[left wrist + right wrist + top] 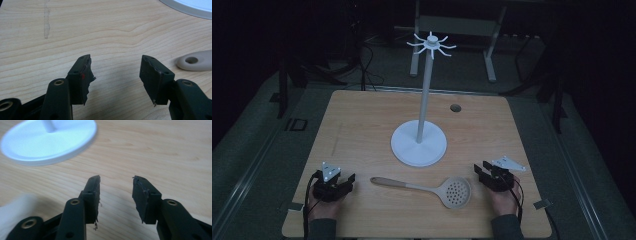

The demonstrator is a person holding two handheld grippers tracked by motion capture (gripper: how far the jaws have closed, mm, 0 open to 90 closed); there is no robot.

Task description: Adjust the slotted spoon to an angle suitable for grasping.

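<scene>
A beige slotted spoon lies flat near the table's front edge, handle to the left, perforated bowl to the right. Behind it stands a white rack with a round base, a tall pole and hooks at the top. My left gripper rests on the table left of the handle, open and empty; in the left gripper view the handle's holed end lies off to the right. My right gripper sits right of the spoon's bowl, open with nothing between its pads. The rack's base shows ahead of it.
The wooden table has a small round hole at the back right. Dark floor, cables and a metal frame lie beyond the far edge. Bare wood surrounds the rack.
</scene>
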